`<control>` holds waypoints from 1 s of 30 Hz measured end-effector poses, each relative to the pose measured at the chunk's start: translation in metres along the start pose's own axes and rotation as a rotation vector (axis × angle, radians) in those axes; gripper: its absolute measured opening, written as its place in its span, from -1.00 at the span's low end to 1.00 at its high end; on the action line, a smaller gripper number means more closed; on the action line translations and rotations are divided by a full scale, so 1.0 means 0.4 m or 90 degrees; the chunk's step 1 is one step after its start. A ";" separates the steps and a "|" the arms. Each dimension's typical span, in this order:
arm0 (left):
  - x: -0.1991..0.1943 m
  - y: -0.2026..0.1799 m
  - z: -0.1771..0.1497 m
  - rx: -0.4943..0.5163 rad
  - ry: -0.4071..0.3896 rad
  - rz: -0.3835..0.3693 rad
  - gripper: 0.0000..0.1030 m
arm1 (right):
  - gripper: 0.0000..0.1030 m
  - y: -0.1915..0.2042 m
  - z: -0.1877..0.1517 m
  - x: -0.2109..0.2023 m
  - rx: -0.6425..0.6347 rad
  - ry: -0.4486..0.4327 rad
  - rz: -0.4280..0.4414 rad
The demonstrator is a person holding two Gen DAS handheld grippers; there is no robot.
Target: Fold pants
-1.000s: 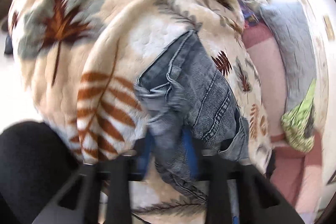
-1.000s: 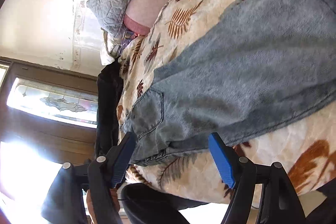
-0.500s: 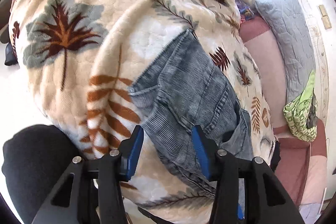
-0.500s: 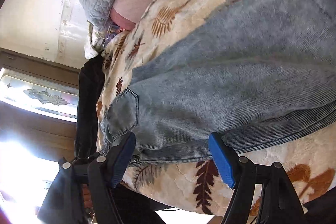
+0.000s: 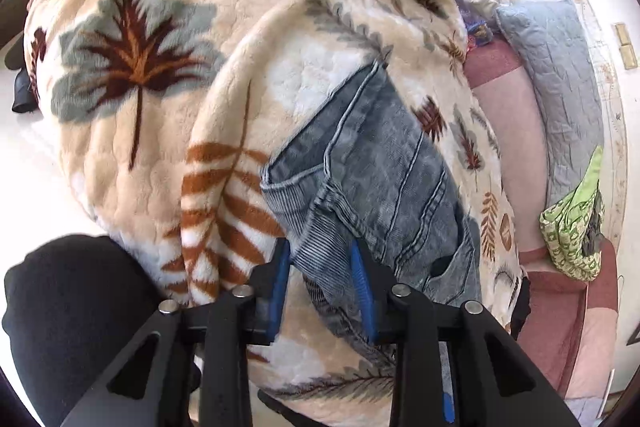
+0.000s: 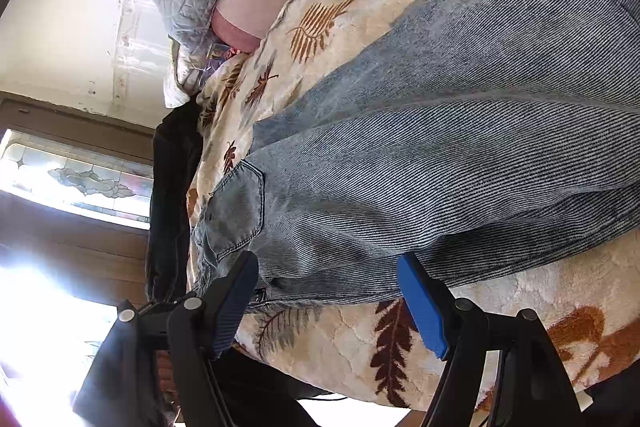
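Left hand-held gripper (image 5: 322, 259) just closed pinching jeans (image 5: 384, 163), no labels legible

The jeans (image 6: 460, 155) run off the right wrist view's right edge, legs unseen

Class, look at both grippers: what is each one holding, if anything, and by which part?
The left gripper, jaws just closing, pinches the jeans at a bunched fold of denim at their near end. The right gripper is open above the jeans, holding nothing.
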State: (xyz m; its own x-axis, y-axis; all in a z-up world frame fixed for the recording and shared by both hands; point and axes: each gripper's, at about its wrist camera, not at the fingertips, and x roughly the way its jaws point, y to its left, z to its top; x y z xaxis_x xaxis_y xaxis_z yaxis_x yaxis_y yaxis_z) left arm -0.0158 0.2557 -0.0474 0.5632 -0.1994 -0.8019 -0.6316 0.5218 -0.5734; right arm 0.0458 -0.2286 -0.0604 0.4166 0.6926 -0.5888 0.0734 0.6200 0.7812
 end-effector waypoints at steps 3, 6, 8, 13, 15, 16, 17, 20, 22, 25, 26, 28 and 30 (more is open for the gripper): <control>-0.037 -0.048 0.006 0.055 -0.034 0.003 -0.72 | 0.46 0.000 -0.002 -0.003 -0.004 0.001 -0.003; -0.073 -0.111 0.017 0.123 -0.071 0.008 -0.76 | 0.46 -0.002 0.003 -0.001 -0.005 0.002 -0.008; -0.091 -0.143 0.028 0.157 -0.097 0.012 -0.77 | 0.46 -0.003 0.006 0.000 -0.007 0.002 -0.008; -0.027 -0.127 0.043 0.222 -0.113 0.110 -0.76 | 0.45 -0.023 0.009 0.032 -0.001 0.041 -0.036; 0.069 -0.052 0.068 0.185 -0.033 0.152 -0.75 | 0.46 -0.017 0.015 0.027 -0.012 0.047 -0.037; 0.092 -0.024 0.072 0.166 -0.015 0.144 -0.71 | 0.46 -0.008 0.019 0.020 -0.020 0.049 -0.036; 0.080 -0.017 0.070 0.161 -0.032 0.129 -0.70 | 0.46 0.003 0.026 0.005 -0.028 0.044 -0.027; 0.047 -0.039 0.065 0.169 -0.049 0.139 -0.62 | 0.47 0.026 0.055 -0.050 -0.051 0.002 -0.015; 0.026 -0.042 0.068 0.163 -0.053 0.136 -0.56 | 0.51 -0.007 0.065 -0.043 -0.047 -0.006 -0.080; -0.029 -0.026 0.068 0.135 -0.087 0.136 -0.39 | 0.47 -0.077 0.045 -0.025 -0.023 0.032 -0.117; -0.046 -0.028 0.064 0.136 -0.105 0.134 -0.39 | 0.47 -0.071 0.040 -0.041 -0.021 0.051 -0.122; -0.086 -0.044 0.056 0.148 -0.142 0.137 -0.36 | 0.47 -0.053 0.035 -0.084 -0.019 0.051 -0.109; -0.114 -0.081 0.044 0.167 -0.163 0.118 -0.26 | 0.47 -0.030 0.043 -0.140 -0.038 0.024 -0.098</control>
State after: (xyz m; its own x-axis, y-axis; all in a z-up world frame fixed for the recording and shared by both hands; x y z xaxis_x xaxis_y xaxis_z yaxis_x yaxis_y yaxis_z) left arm -0.0115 0.2624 0.0106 0.5887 0.1135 -0.8004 -0.5962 0.7296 -0.3350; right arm 0.0371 -0.2810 -0.0333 0.3696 0.6010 -0.7086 0.0791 0.7395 0.6685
